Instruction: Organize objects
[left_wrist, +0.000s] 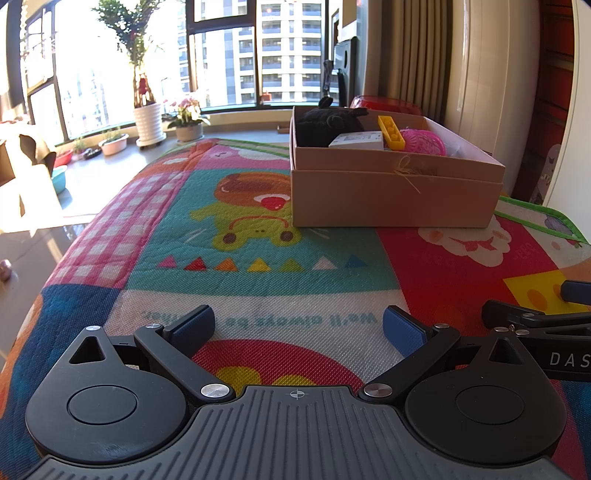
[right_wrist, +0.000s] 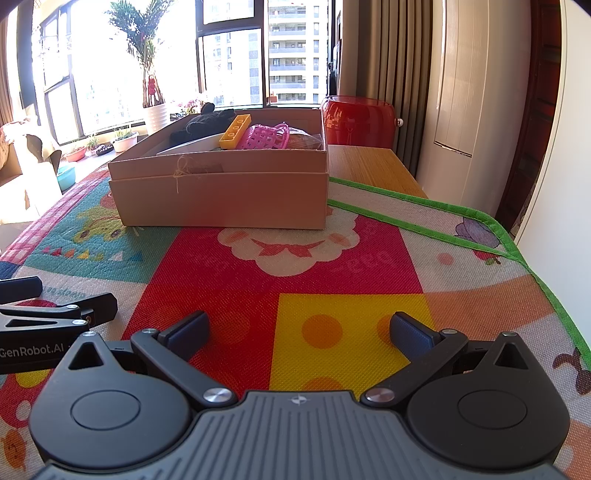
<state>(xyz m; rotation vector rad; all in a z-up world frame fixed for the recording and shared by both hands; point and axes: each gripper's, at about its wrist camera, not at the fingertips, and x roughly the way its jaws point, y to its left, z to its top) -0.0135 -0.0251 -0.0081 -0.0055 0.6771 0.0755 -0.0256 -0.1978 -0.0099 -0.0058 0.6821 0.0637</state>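
Both hand-held grippers are held low over the colourful play mat (left_wrist: 258, 229) that covers the counter, side by side, and nothing is gripped by either. The left hand-held gripper (left_wrist: 298, 326) is spread wide, its blue pads well apart, with only mat between them; the right hand-held gripper (right_wrist: 299, 328) is opened just as far and is likewise empty.

The cardboard box (left_wrist: 395, 195) stands ahead of both. From the left wrist it lies forward and to the right; from the right wrist the box (right_wrist: 221, 199) lies forward and slightly to the left, so it is placed roughly between the two lines of sight. It may be judged somewhat nearer the right one. Its long side is presented broadside to the right wrist.

Inside the box a yellow building brick (right_wrist: 235, 131), a pink plastic basket (right_wrist: 266, 137), a black soft object (left_wrist: 325, 123) and a white carton (left_wrist: 356, 141) are seen; no loose item is visible on the mat, so the tidying appears largely done.

"GenRobot.AI" is read on the left tool's body in the right view, "DAS" on the right tool's body in the left view. Mirrored mat lettering is only partly legible.
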